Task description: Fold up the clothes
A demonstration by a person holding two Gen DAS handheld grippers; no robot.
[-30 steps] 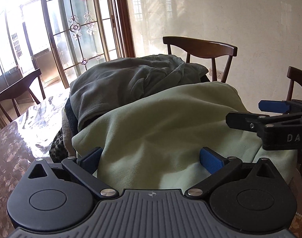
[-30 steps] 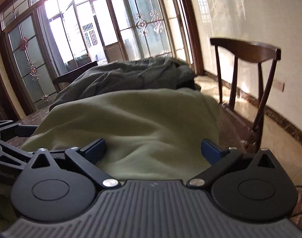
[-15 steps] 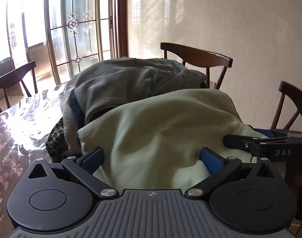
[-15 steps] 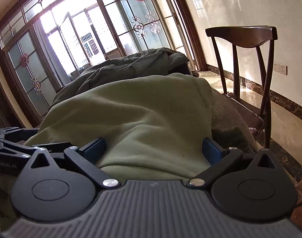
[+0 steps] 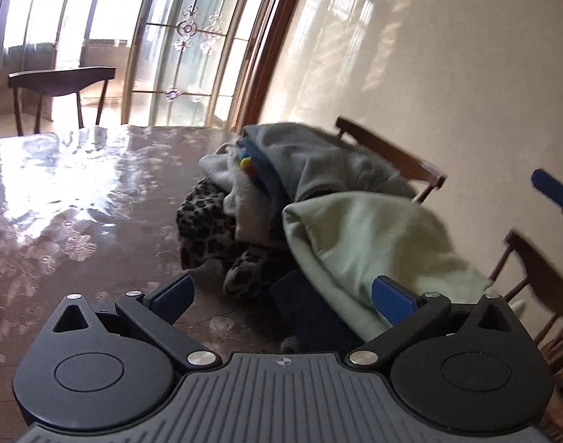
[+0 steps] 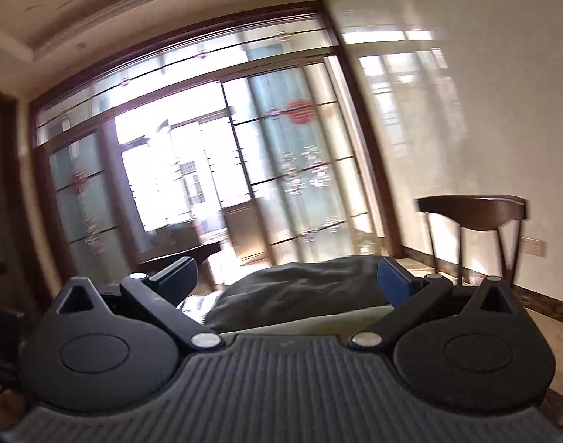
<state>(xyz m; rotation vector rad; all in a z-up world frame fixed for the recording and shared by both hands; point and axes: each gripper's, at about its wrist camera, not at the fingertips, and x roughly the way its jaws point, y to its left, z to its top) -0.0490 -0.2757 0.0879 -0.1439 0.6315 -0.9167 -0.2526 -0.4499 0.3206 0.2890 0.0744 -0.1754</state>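
status: folding not started as far as i can tell. clothes pile point(image 5: 281, 199) sits heaped along the right edge of the table point(image 5: 78, 192), toward the far right corner: pale green garment point(image 5: 362, 236) on the near side, grey one point(image 5: 318, 158) draped over the far side, leopard-print piece point(image 5: 207, 229) and a dark blue item point(image 5: 311, 310) poking out at the bottom toward the table's middle. nothing flattened, nothing squared up, no finished stack visible. left gripper point(image 5: 281, 291) has jaws wide apart, holding nothing, hovering over the table just in front of the pile's near end. right gripper point(image 6: 287, 278) also spread wide and empty, raised and pointing mostly at the glass doors point(image 6: 222, 170); only the grey top of the pile shows between its fingers, view blurred. remaining, my read: pull one garment out, spread it on the bare left part of the table, fold, repeat for each piece. chairs point(image 5: 392, 155) stand beside the right edge.
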